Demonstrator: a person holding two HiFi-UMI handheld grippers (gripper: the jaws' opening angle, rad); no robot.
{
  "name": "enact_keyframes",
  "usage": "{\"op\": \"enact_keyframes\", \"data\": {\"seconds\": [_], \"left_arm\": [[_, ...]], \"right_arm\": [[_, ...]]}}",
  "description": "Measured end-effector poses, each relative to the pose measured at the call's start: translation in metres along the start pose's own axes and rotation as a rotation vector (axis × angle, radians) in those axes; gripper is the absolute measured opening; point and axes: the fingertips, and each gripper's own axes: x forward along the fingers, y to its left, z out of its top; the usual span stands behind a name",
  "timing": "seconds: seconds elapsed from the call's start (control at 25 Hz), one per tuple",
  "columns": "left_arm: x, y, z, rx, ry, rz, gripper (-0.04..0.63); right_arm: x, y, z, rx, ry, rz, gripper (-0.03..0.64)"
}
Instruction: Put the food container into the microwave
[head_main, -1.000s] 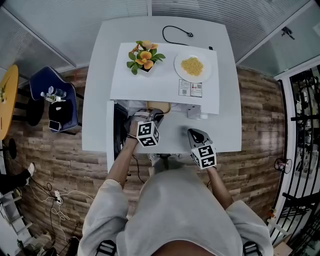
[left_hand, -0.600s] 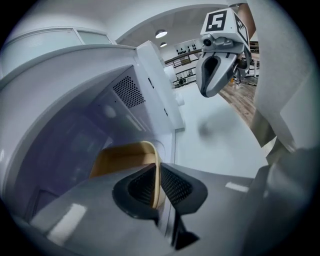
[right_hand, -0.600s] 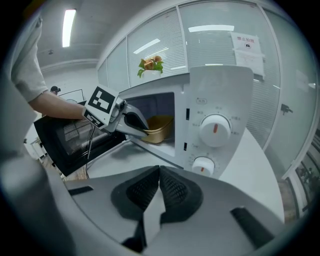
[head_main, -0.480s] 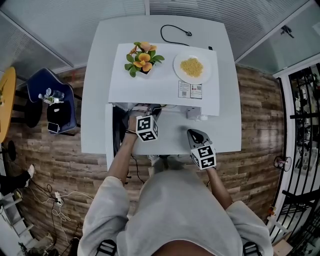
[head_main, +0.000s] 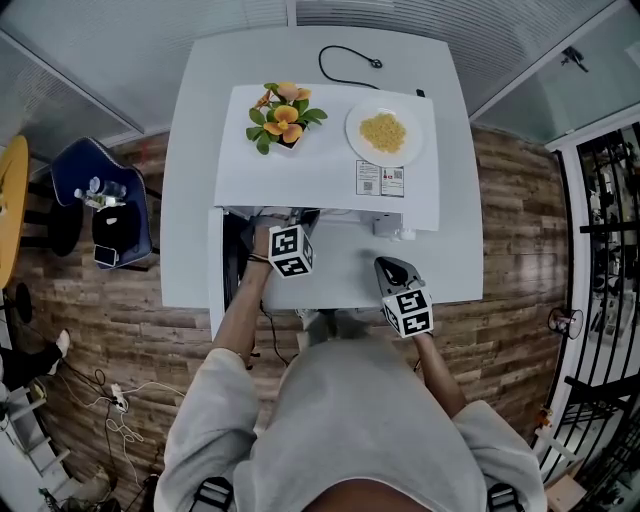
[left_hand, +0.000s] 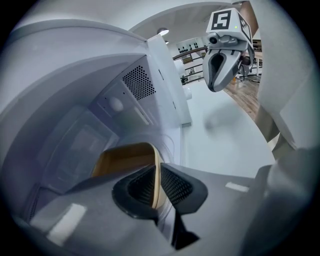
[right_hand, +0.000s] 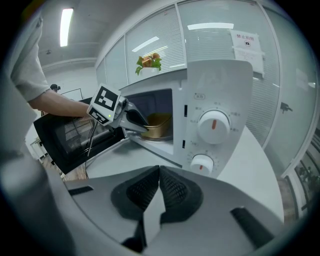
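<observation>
Left gripper view, entry one: food container (left_hand: 125, 159), tan, open-topped, thin-walled. Sits inside the cavity of the microwave (left_hand: 137, 82), just past the opening; cannot tell whether the base rests on the cavity floor. Near wall pinched edge-on between the pads of the left gripper (left_hand: 156, 175), one pad inside the rim and one outside.

Key relation: lies straight ahead of the left jaws and a little to their left, with the body running away from the pads toward the rear of the cavity. Gripped wall in line with the jaws' own axis.

Right gripper view, entry two: right gripper (right_hand: 159, 172), jaws pressed together on nothing. Hangs over the table (head_main: 190, 200) in front of the dials (right_hand: 215, 125), well apart from the container and outside the cavity. Door (right_hand: 65, 137) swung open on the far side of the left arm.

Nearer hand: left, already on the item.

Judged stage: placement nearly complete, release not yet made. Probably calls for spreading the left pads, then drawing straight back along the same line through the opening, clear of the door
</observation>
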Motion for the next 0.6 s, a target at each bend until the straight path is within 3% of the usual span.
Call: {"op": "enact_keyframes", "data": {"seconds": [0.36,0.48,0.6], "left_arm": [[0.0015,-0.0002,-0.0008,0.028,-0.007,0.002,0.04],[0.0034,-0.0057,-0.0036,0.032,0.001,-0.005,0.148],[0.0023,-0.0078,-0.0033,0.031,-0.001,0.002,0.189]], "right_arm": [[-0.0019,-0.0027,0.0001,-0.001,0.001,-0.004,0.014],[-0.0015,-0.0016,-0.0026,0.0,0.005,-0.001,0.014],[-0.0014,-0.0006,-0.004,0.002,0.006,0.002,0.014]]}}
